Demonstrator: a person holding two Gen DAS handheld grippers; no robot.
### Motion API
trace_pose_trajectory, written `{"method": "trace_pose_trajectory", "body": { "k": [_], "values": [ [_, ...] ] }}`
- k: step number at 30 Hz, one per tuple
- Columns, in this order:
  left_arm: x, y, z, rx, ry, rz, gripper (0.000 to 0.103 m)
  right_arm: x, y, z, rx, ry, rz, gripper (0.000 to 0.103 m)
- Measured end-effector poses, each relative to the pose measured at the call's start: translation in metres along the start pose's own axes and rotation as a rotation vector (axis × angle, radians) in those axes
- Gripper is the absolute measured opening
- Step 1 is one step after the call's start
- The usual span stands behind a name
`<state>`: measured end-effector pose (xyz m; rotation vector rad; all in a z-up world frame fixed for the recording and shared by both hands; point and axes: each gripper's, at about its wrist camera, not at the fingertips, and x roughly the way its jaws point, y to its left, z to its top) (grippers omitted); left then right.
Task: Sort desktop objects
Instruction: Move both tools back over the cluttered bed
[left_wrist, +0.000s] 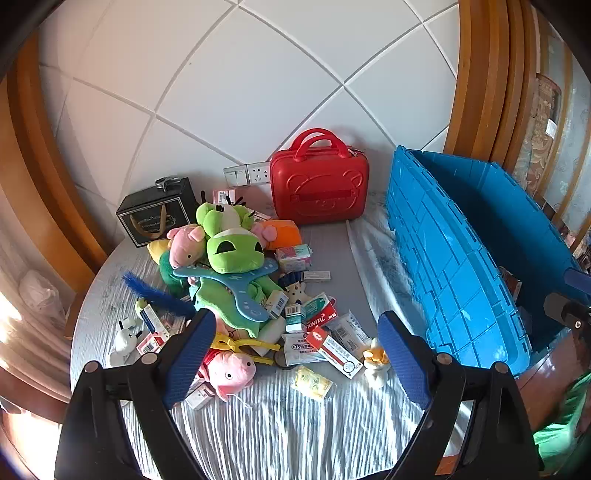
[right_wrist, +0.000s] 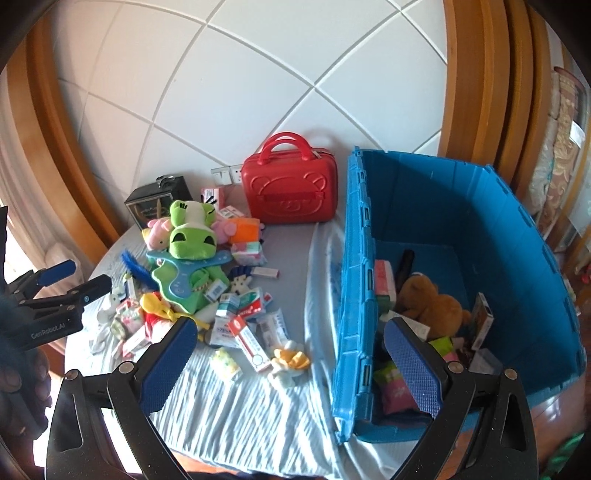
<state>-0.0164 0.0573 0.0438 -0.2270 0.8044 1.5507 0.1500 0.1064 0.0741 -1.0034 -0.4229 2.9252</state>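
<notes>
A heap of plush toys and small medicine boxes lies on the cloth-covered table: a green frog plush (left_wrist: 231, 243), a pink pig plush (left_wrist: 231, 371), a red-and-white box (left_wrist: 334, 350). My left gripper (left_wrist: 297, 354) hovers open above the near side of the heap, nothing between its blue pads. A blue crate (right_wrist: 461, 236) stands on the right, holding a brown teddy (right_wrist: 432, 304) and several boxes. My right gripper (right_wrist: 291, 362) is open too, straddling the crate's left wall from above. The left gripper (right_wrist: 74, 277) also shows at the far left of the right wrist view.
A red carry case (left_wrist: 319, 184) stands upright against the back wall by a wall socket (left_wrist: 245, 173). A black gift box (left_wrist: 159, 212) sits back left. A small duck toy (right_wrist: 290, 360) and a yellow packet (left_wrist: 312, 382) lie near the front. Wooden frames flank the table.
</notes>
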Motion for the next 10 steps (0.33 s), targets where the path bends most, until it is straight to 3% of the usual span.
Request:
{"method": "trace_pose_trajectory", "body": {
  "k": [10],
  "values": [
    [-0.0069, 0.0002, -0.0013, 0.004, -0.034, 0.034, 0.090, -0.0010, 0.0002, -0.0016, 0.000, 0.003, 0.000, 0.103]
  ]
}}
